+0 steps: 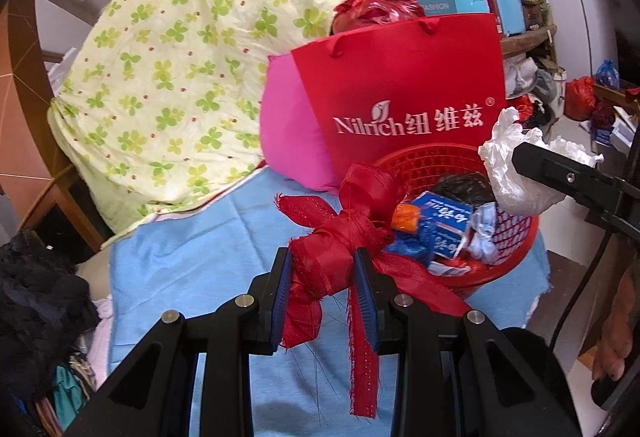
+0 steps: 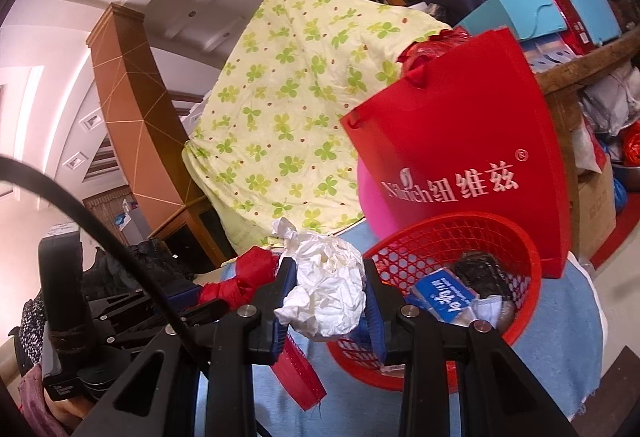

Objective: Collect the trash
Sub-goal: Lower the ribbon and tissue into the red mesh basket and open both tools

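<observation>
My left gripper [image 1: 325, 257] is shut on a bunched red ribbon [image 1: 344, 233], held just left of the red mesh basket [image 1: 516, 237]. The ribbon also shows in the right wrist view [image 2: 252, 273]. My right gripper [image 2: 330, 269] is shut on a crumpled white paper wad [image 2: 328, 289], held at the left rim of the basket [image 2: 460, 233]. In the left wrist view the wad [image 1: 516, 173] hangs over the basket's right side. The basket holds blue wrappers [image 1: 444, 221], a black bag [image 1: 464, 185] and other scraps.
A red Nilrich paper bag [image 1: 404, 93] stands behind the basket against a pink cushion [image 1: 288, 133]. A clover-print quilt [image 1: 180, 77] lies at left. A blue cloth [image 1: 208, 257] covers the surface. Boxes [image 1: 452, 1] are stacked behind. Dark clothes [image 1: 36, 301] lie at far left.
</observation>
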Motion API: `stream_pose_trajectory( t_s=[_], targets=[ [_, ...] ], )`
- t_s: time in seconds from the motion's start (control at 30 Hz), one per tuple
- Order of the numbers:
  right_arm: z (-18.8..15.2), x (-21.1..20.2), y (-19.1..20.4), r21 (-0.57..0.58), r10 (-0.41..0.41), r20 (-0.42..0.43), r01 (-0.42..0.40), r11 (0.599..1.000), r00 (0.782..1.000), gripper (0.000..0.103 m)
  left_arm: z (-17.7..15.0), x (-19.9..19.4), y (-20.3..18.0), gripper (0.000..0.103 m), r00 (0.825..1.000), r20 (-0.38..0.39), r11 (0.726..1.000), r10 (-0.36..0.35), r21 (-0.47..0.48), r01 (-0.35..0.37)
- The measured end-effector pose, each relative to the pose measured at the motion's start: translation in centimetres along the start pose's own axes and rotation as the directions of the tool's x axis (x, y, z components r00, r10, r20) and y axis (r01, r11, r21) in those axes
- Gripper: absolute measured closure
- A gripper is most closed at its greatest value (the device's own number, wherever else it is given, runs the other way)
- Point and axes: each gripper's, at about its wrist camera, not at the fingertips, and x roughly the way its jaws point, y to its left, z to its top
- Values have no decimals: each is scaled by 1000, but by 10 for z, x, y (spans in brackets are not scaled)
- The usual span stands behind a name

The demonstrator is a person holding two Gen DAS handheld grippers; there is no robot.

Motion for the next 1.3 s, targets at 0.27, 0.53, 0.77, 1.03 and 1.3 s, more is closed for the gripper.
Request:
stream_pose_trajectory(
  t_s=[0.27, 0.53, 0.77, 1.03, 1.3],
  targets=[
    [0, -5, -29, 60, -47, 13, 46, 997, 999, 68, 11, 18, -13, 70, 997, -27, 997, -71, -22, 70],
    [0, -12, -59, 120, -88, 13, 85, 989, 996, 67, 25, 23, -26, 69, 991, 11, 991, -131, -36, 131],
    [0, -12, -77, 160, -113, 5, 111, 981, 994, 67, 43, 31, -36, 68, 982, 58, 982, -180, -53, 183],
    [-2, -9, -80, 164, -123, -10, 123, 979, 992, 67, 51, 61, -30, 38, 976, 87, 971, -199, -115, 208],
    [-3, 2, -76, 152, -129, -43, 134, 979, 991, 67, 11, 69, -18, 37, 986, 10, 981, -164, -102, 164]
  ],
)
